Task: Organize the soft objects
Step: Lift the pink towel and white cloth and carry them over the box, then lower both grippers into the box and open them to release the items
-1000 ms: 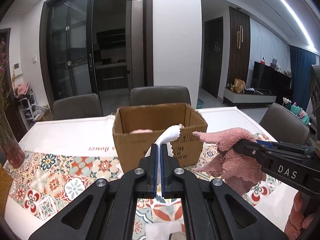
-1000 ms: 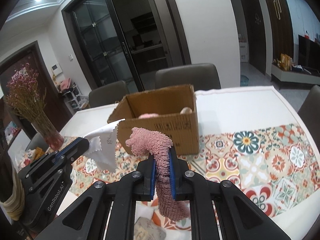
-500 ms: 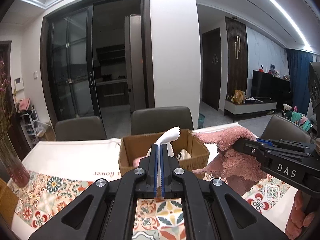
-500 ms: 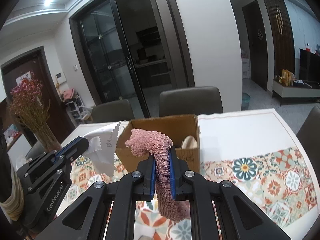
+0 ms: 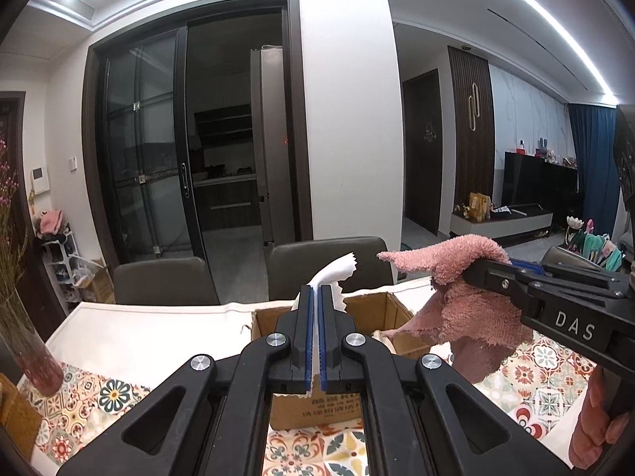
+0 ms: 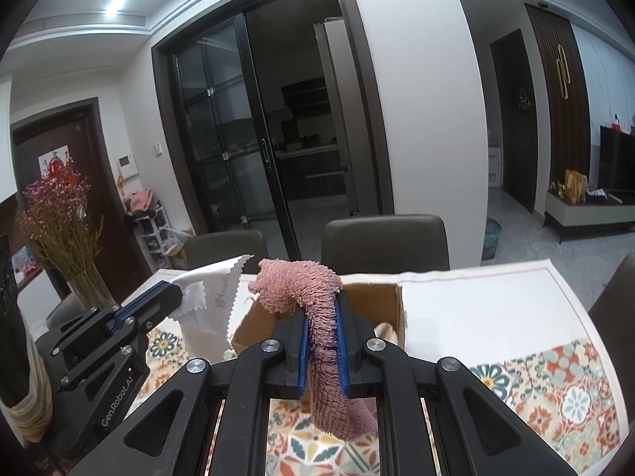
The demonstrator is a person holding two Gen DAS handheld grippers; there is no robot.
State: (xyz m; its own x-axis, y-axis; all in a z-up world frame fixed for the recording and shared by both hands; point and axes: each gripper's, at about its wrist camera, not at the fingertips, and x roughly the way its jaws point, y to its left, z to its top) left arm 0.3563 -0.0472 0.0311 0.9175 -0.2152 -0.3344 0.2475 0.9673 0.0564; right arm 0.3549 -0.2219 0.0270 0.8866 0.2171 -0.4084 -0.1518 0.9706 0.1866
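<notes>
My left gripper (image 5: 316,291) is shut on a thin white cloth (image 5: 332,274) with zigzag edges; from the right wrist view that same gripper (image 6: 177,292) holds the white cloth (image 6: 216,301) hanging at the left. My right gripper (image 6: 321,303) is shut on a fluffy pink towel (image 6: 317,297), which droops over and below its jaws. In the left wrist view the right gripper (image 5: 474,269) comes in from the right with the pink towel (image 5: 460,309). Both are held above an open cardboard box (image 5: 381,313), also seen as the box (image 6: 369,305) with something pale inside.
The table wears a white runner (image 6: 476,309) and a patterned tile cloth (image 6: 555,388). A vase of dried pink flowers (image 6: 59,230) stands at the left edge. Two dark chairs (image 6: 385,242) line the far side. A hand (image 5: 599,424) grips the right tool.
Both grippers have risen with their cloths still held; the box and table have dropped lower in both views and more of the room shows above.
</notes>
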